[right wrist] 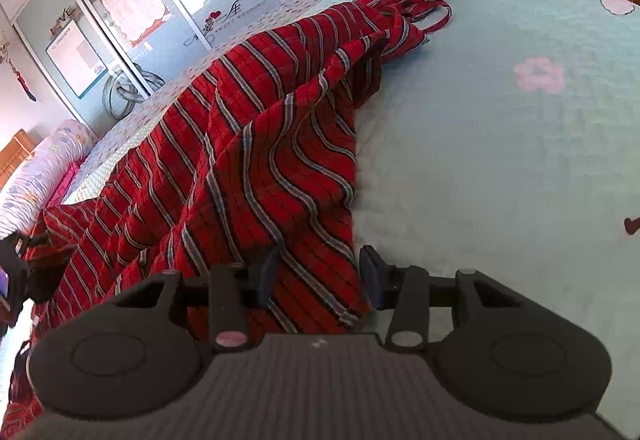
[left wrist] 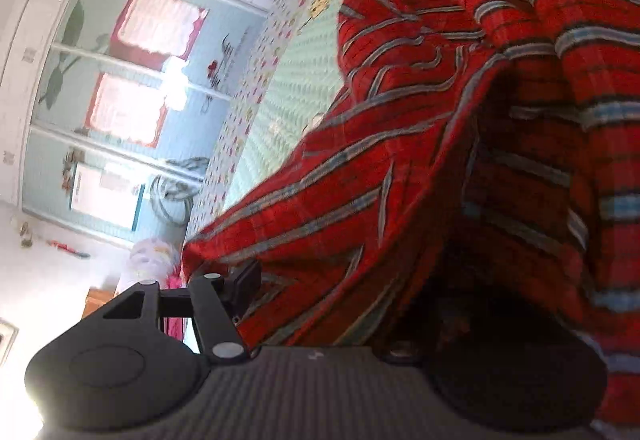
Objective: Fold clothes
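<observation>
The pale green quilted bed (right wrist: 500, 160) spreads ahead of both tools. Across it runs the red striped garment (right wrist: 248, 160), rumpled and stretched long, its straps well ahead of the right jaws near the far edge. No neat fold shows, so I'd judge the folding is mostly still to do.

The right gripper (right wrist: 320, 272) has its jaws parted, a hem corner lying between them; I can't tell if they pinch it. The left gripper (left wrist: 320, 272) is draped in lifted cloth, one finger hidden, so its grip is unclear.
</observation>
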The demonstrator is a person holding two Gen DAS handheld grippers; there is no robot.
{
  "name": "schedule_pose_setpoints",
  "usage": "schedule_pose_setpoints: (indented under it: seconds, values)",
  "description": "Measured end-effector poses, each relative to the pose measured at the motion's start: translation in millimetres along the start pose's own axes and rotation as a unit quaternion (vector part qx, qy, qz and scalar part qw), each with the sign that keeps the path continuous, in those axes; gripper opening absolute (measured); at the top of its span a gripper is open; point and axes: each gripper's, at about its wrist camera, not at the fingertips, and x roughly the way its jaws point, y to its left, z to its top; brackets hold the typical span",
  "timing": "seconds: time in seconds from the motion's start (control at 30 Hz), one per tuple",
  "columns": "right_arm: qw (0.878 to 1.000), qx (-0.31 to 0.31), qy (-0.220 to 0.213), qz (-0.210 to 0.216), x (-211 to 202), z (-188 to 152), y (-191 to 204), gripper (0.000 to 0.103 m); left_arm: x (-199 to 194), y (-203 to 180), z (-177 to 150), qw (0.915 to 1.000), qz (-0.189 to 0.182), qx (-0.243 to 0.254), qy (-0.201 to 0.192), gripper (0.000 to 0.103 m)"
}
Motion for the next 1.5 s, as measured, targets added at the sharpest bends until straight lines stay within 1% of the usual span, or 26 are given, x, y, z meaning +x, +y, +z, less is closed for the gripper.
schedule_pose_setpoints:
  seconds: [0.1,0.2,0.27,0.3,0.33,0.37,0.43,0.53,0.6,0.7,0.8,0.87,0.93,0.97,1.0,1.07,1.1,1.13,1.17,1.2,1.27,1.33,1.4,1.43,1.47,1.5]
  values:
    - [1.0,0.0,-0.002,0.0,0.7,-1.9,0.1,0.047,3.7,-7.1,9.4,0.9991,0.003,0.035,-0.025,0.067]
    - [1.0,0.003,-0.004,0.001,1.6,-3.8,-0.3,0.049,17.0,-12.0,18.2,0.9978,-0.029,0.057,-0.015,0.066]
    - [1.0,0.003,-0.006,0.002,2.1,-4.6,-0.3,0.051,23.2,-9.1,22.4,0.9979,-0.035,0.053,-0.012,0.066]
    - [1.0,0.002,-0.006,0.002,2.3,-4.8,-0.1,0.053,28.4,-4.9,25.4,0.9987,-0.034,0.039,0.001,0.05]
    - [1.0,0.0,-0.007,0.003,2.4,-5.0,0.0,0.053,34.4,-0.4,28.0,0.9992,-0.025,0.023,0.02,0.025]
    - [1.0,-0.001,-0.007,0.003,2.6,-5.2,0.2,0.053,40.3,4.5,30.5,0.9992,-0.011,0.007,0.038,0.005]
    - [1.0,-0.003,-0.008,0.004,2.9,-5.6,0.5,0.053,47.4,22.6,34.6,0.9962,0.067,-0.025,0.05,0.003]
    - [1.0,-0.005,-0.009,0.004,3.4,-6.1,1.3,0.053,58.2,75.1,51.1,0.9785,0.187,-0.062,0.063,0.003]
    - [1.0,-0.004,-0.009,0.002,3.9,-6.1,2.3,0.053,67.2,115.0,65.8,0.9601,0.261,-0.07,0.072,0.003]
    - [1.0,0.007,-0.01,0.007,5.4,-6.0,1.7,0.054,79.5,185.2,94.2,0.9359,0.327,-0.096,0.088,0.003]
    - [1.0,0.018,-0.011,0.012,6.9,-5.9,1.0,0.055,93.0,225.8,119.7,0.9098,0.393,-0.09,0.101,0.004]
    - [0.999,0.025,-0.012,0.016,7.9,-5.9,0.6,0.059,111.2,227.9,130.5,0.8915,0.43,-0.062,0.13,0.007]
    - [0.999,0.033,-0.012,0.02,8.8,-5.8,0.2,0.059,128.3,217.4,126.3,0.8818,0.437,-0.047,0.171,0.016]
    - [0.999,0.035,-0.01,0.025,7.9,-5.7,-1.5,0.059,132.3,206.7,117.8,0.8924,0.406,-0.05,0.191,0.043]
    - [0.999,0.037,-0.008,0.029,6.6,-4.9,-4.2,0.059,136.3,196.1,109.4,0.9017,0.374,-0.052,0.21,0.077]
    - [0.998,0.042,-0.002,0.04,1.9,-5.6,-8.6,0.059,142.5,174.8,92.2,0.9184,0.305,-0.058,0.245,0.102]
    - [0.998,0.041,0.001,0.043,-0.3,-5.8,-10.4,0.059,135.1,164.8,81.8,0.9356,0.247,-0.072,0.241,0.101]
    - [0.998,0.038,0.003,0.043,-2.8,-6.2,-11.1,0.059,124.7,159.6,72.3,0.9481,0.197,-0.097,0.23,0.101]
    - [0.998,0.035,0.004,0.044,-5.6,-6.4,-10.3,0.059,114.2,158.6,62.5,0.9559,0.143,-0.129,0.222,0.101]
    - [0.999,0.031,0.005,0.044,-8.4,-6.5,-9.6,0.059,105.6,161.4,52.5,0.9555,0.108,-0.163,0.221,0.101]
    - [0.999,0.027,0.006,0.045,-13.9,-7.1,-6.3,0.059,87.0,174.9,32.7,0.9397,0.066,-0.249,0.225,0.1]
    - [0.998,0.028,0.002,0.052,-21.1,-6.8,-2.1,0.059,70.3,194.7,3.3,0.9024,-0.035,-0.367,0.223,0.099]
    - [0.998,0.028,-0.004,0.06,-28.6,-6.0,2.7,0.059,48.5,205.7,-26.3,0.8532,-0.069,-0.46,0.237,0.094]
    - [0.998,0.025,-0.01,0.065,-34.2,-5.8,5.7,0.059,32.3,206.9,-38.4,0.839,-0.075,-0.489,0.226,0.094]
    - [0.997,0.024,-0.01,0.068,-37.4,-5.7,6.9,0.059,11.8,205.0,-48.2,0.8318,-0.08,-0.509,0.207,0.094]
    - [0.997,0.024,-0.011,0.072,-40.6,-5.7,8.0,0.059,-7.0,199.4,-48.5,0.8313,-0.084,-0.516,0.19,0.094]
